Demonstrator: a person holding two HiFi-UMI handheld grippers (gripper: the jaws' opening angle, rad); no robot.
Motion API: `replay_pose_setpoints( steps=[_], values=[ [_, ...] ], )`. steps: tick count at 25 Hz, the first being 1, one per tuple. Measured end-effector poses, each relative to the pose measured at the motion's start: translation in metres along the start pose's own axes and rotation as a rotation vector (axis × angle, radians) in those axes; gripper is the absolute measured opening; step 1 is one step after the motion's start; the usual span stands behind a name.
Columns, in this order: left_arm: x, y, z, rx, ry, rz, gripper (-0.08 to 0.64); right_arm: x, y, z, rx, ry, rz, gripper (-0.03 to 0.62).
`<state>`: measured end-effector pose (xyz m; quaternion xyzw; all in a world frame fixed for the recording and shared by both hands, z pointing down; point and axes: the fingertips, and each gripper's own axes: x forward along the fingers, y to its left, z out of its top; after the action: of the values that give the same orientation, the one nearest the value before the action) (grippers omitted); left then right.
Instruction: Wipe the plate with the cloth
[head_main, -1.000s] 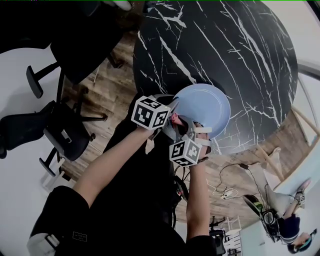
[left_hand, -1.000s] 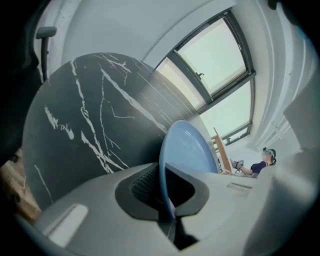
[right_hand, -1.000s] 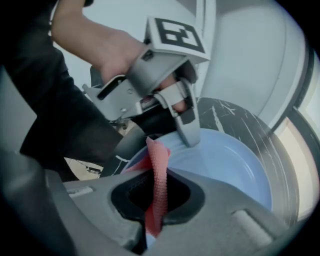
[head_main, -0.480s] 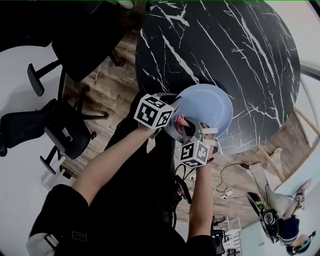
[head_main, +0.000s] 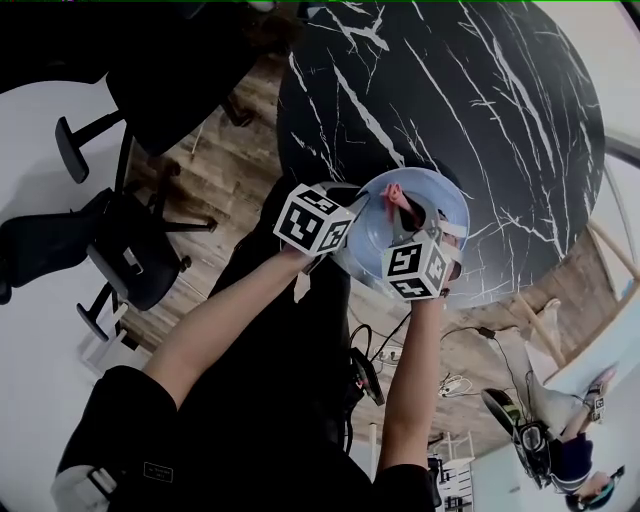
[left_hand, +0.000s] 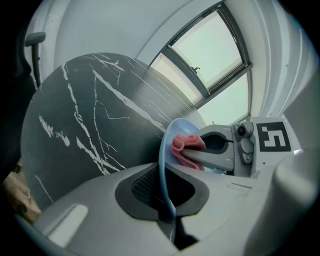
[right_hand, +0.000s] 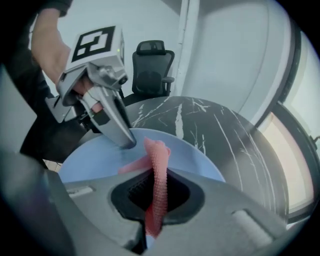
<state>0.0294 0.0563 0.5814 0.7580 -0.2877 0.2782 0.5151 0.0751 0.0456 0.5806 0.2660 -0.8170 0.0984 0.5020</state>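
The plate (head_main: 370, 235) (pale blue, tilted) hangs over the near edge of the black marbled surface (head_main: 480, 100), its rim clenched in the left gripper (left_hand: 165, 197), while the right gripper (right_hand: 155, 200), clamped tight on the pink cloth (right_hand: 159, 165), holds the cloth's free end against the plate's face.

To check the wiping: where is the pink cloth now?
At the head view's centre, the pink cloth is pinched in the right gripper, against the light blue plate, near the left gripper that clamps the plate's rim.
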Motion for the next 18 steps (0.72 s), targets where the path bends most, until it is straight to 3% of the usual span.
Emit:
replay_pose_setpoints(
  steps=[9, 13, 18],
  values=[
    [0.0, 0.0, 0.0, -0.015, -0.009, 0.001, 0.015, 0.0, -0.054, -0.016, 0.028, 0.052, -0.16, 0.011],
    [0.0, 0.001, 0.0, -0.028, -0.015, 0.0, 0.015, -0.006, -0.055, -0.024, 0.039, 0.029, -0.219, 0.009],
    [-0.001, 0.001, 0.001, -0.038, -0.019, 0.0, 0.015, -0.01, -0.023, -0.024, -0.072, 0.059, -0.206, 0.009]
  ],
)
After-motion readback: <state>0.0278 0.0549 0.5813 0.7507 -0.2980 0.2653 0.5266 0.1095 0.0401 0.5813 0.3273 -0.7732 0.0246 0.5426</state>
